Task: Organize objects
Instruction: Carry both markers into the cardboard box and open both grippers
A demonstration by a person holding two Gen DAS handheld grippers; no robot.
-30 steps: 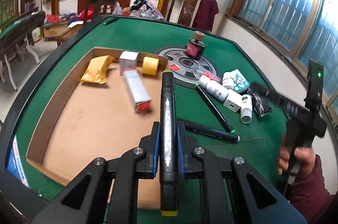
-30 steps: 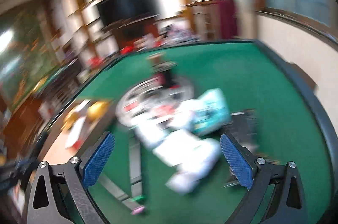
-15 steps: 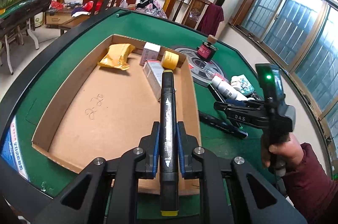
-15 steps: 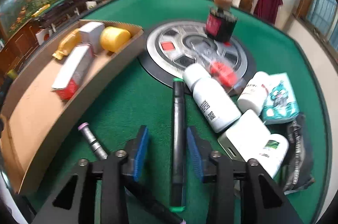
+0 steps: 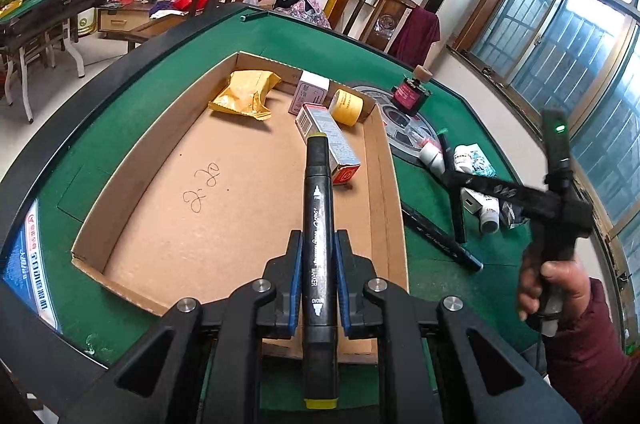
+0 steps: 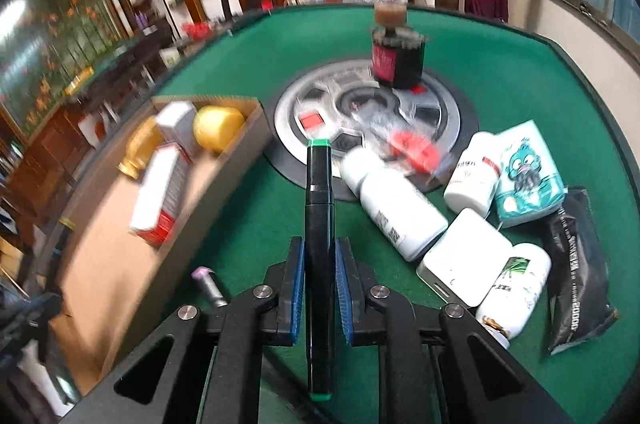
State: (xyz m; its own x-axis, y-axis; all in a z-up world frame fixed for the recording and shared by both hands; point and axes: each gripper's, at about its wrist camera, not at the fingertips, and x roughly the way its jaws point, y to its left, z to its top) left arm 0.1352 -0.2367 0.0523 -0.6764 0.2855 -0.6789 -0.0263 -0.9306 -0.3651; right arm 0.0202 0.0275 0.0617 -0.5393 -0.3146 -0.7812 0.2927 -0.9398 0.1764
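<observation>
My left gripper (image 5: pixel 318 248) is shut on a black marker with yellow ends (image 5: pixel 318 200), held over the near right part of the cardboard tray (image 5: pixel 240 224). My right gripper (image 6: pixel 318 256) is shut on a black marker with green ends (image 6: pixel 318 192) above the green felt, just right of the tray. In the left wrist view a hand (image 5: pixel 560 276) holds that right gripper (image 5: pixel 450 180), with the green marker (image 5: pixel 456 216) crosswise in its fingers. A third marker (image 5: pixel 440 240) lies on the felt beside the tray.
The tray holds a yellow packet (image 5: pixel 244 96), a red and white box (image 5: pixel 332 148), a yellow roll (image 5: pixel 348 102) and a small white box (image 5: pixel 312 92). White bottles (image 6: pixel 396 212), a white case (image 6: pixel 464 264), a tissue pack (image 6: pixel 528 176), a black pouch (image 6: pixel 576 272) and a corked jar (image 6: pixel 396 60) crowd the felt.
The right gripper came down over the green marker and went from wide open to shut on it. The left gripper carried its marker leftward, further over the tray.
</observation>
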